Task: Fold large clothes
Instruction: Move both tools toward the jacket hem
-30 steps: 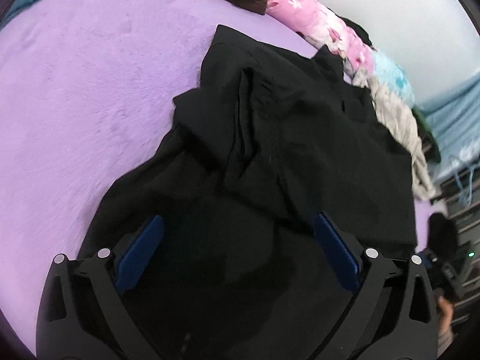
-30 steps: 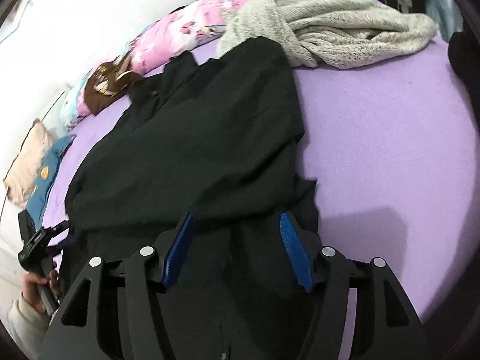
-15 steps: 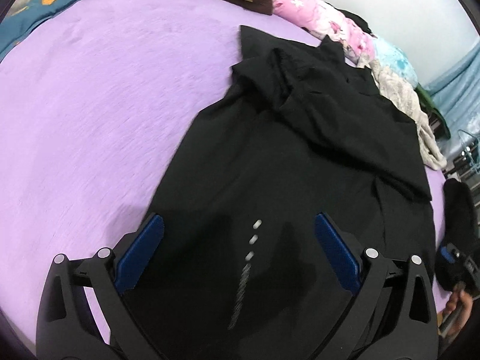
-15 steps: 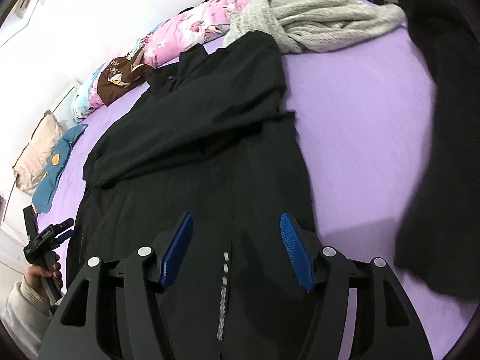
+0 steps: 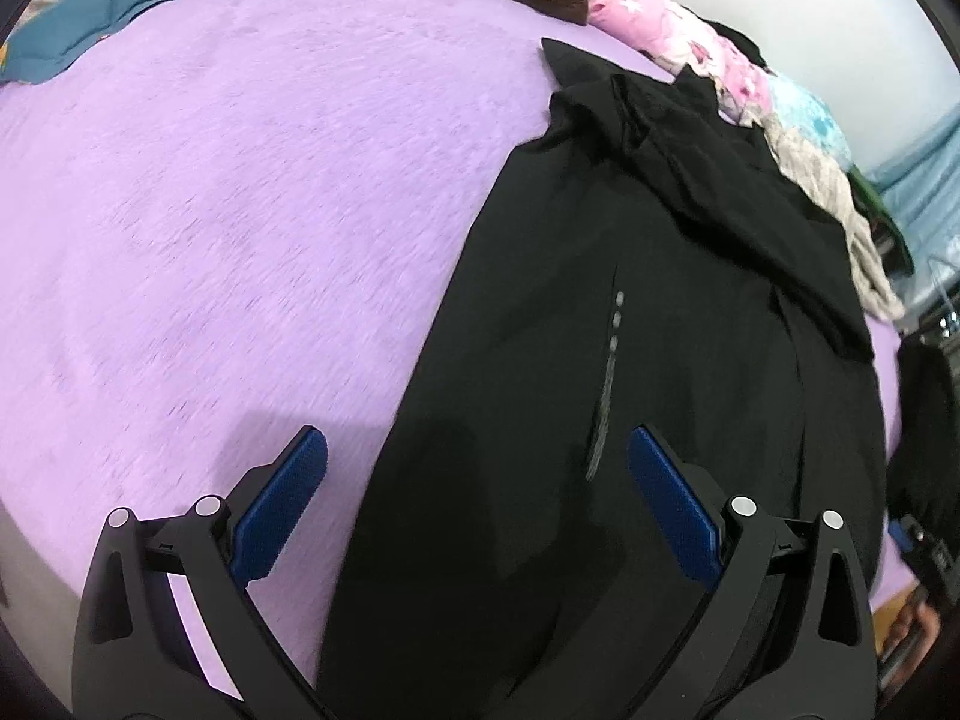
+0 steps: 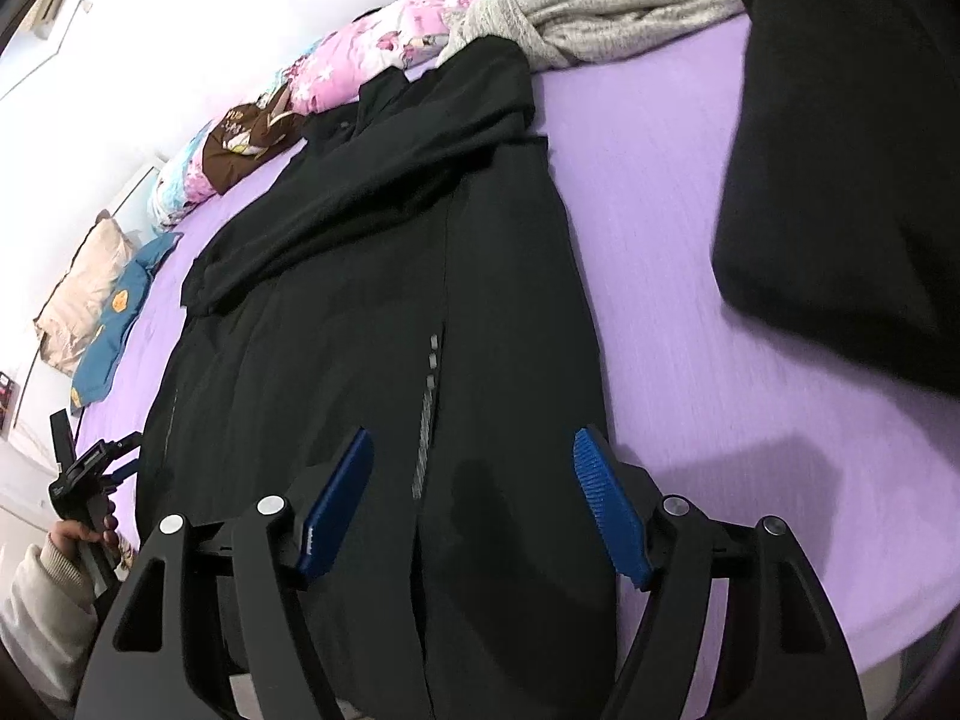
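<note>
Purple plush bedspread point(image 5: 252, 228) covers the whole work surface, with a row of crumpled clothes and pillows along the far edge by the wall. Black garment point(image 5: 630, 360) lies lengthwise across it, lower part flat and stretched toward the near edge, upper part bunched and doubled over itself at the far end; a grey reflective strip point(image 6: 427, 414) runs down its middle.

Left gripper point(image 5: 477, 516): jaws wide apart, nothing pressed between the pads; it hovers over the garment's left edge, one pad above bare bedspread, the other above cloth. Right gripper point(image 6: 474, 507): jaws have just been opening and stand apart over the right edge; cloth lies under them, not clamped (no pad contact visible).

Risks, as judged from this layout:
- Far end is not spread. Folding now would trap the bunched layer inside and give a lumpy, skewed fold.
- Thin slack fabric; a pinch at the hem may catch one layer only, or also the plush pile underneath, dragging the cover.
- Uneven grips left and right would twist the strip off centre.
- Grey knit point(image 6: 606, 6) touches the garment's far corner; a pull could drag it along.
- Second dark item point(image 6: 840, 180) lies near on the right, could be snagged.
</note>
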The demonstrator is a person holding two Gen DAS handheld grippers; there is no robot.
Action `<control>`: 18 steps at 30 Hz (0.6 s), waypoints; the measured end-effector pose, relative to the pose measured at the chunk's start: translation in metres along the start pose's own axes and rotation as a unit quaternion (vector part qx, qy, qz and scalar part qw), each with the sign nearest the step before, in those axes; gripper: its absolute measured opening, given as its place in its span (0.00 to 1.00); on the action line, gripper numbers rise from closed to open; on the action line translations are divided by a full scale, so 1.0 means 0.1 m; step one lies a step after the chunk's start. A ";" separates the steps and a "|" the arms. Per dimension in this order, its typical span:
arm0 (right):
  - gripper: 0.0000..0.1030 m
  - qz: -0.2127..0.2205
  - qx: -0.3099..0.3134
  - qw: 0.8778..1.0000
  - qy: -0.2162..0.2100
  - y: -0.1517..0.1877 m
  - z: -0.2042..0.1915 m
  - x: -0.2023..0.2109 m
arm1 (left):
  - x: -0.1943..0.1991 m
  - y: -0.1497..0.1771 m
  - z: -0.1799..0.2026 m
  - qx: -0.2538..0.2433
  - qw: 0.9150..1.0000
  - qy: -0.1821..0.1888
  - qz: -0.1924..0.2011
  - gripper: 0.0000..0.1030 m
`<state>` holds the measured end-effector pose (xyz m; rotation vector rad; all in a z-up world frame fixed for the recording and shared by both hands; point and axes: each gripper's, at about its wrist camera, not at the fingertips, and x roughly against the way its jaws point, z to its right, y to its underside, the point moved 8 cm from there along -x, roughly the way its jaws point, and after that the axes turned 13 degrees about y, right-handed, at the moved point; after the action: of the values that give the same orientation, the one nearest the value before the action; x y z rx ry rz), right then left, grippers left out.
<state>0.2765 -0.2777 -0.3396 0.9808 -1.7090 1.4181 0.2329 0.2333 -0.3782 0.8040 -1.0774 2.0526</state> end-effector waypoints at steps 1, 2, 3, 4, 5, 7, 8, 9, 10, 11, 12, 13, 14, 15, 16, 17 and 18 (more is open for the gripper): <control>0.67 -0.003 0.001 1.000 0.003 0.04 0.03 0.00 | 0.03 0.05 -0.02 -0.001 1.000 0.000 -0.002 0.94; 0.67 -0.004 -0.001 1.000 0.004 0.07 0.06 0.01 | 0.06 0.11 -0.06 0.000 1.000 -0.002 -0.004 0.94; 0.67 -0.003 -0.006 1.000 0.003 0.08 0.09 0.02 | 0.08 0.14 -0.07 0.002 1.000 -0.004 -0.004 0.94; 0.67 -0.004 -0.014 1.000 0.001 0.10 0.13 0.03 | 0.12 0.18 -0.10 0.007 1.000 -0.006 -0.003 0.94; 0.67 -0.005 -0.019 1.000 -0.001 0.11 0.15 0.04 | 0.14 0.20 -0.11 0.011 1.000 -0.007 -0.002 0.94; 0.67 -0.002 -0.021 1.000 -0.001 0.13 0.17 0.08 | 0.19 0.26 -0.10 0.015 1.000 -0.006 -0.003 0.94; 0.67 -0.001 -0.019 1.000 0.002 0.14 0.18 0.09 | 0.19 0.29 -0.09 0.013 1.000 -0.007 -0.004 0.94; 0.67 -0.001 -0.018 1.000 0.005 0.14 0.18 0.10 | 0.20 0.31 -0.08 0.011 1.000 -0.009 -0.005 0.94; 0.67 0.000 -0.018 1.000 0.003 0.15 0.19 0.12 | 0.21 0.34 -0.07 0.010 1.000 -0.010 -0.006 0.94; 0.67 0.000 -0.020 1.000 0.001 0.16 0.20 0.13 | 0.22 0.36 -0.06 0.009 1.000 -0.011 -0.007 0.94; 0.67 0.000 -0.022 1.000 0.001 0.18 0.21 0.14 | 0.23 0.38 -0.05 0.006 1.000 -0.011 -0.008 0.94; 0.67 0.000 -0.021 1.000 0.002 0.19 0.22 0.15 | 0.24 0.40 -0.04 0.005 1.000 -0.011 -0.009 0.94; 0.67 -0.001 -0.019 1.000 0.006 0.22 0.24 0.16 | 0.25 0.43 -0.05 0.003 1.000 -0.013 -0.011 0.94; 0.67 -0.004 -0.018 1.000 0.010 0.26 0.27 0.17 | 0.25 0.46 -0.05 0.002 1.000 -0.014 -0.013 0.94; 0.67 -0.008 -0.020 1.000 0.013 0.31 0.29 0.17 | 0.25 0.48 -0.05 0.002 1.000 -0.014 -0.016 0.94; 0.67 -0.013 -0.023 1.000 0.013 0.34 0.32 0.17 | 0.25 0.52 -0.06 0.003 1.000 -0.016 -0.020 0.94; 0.67 -0.020 -0.027 0.999 0.014 0.40 0.34 0.16 | 0.25 0.55 -0.06 0.005 1.000 -0.018 -0.022 0.94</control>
<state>0.2322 -0.3087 -0.3493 0.9577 -1.6889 1.3473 0.1738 0.2213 -0.3859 0.8642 -1.0612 2.0151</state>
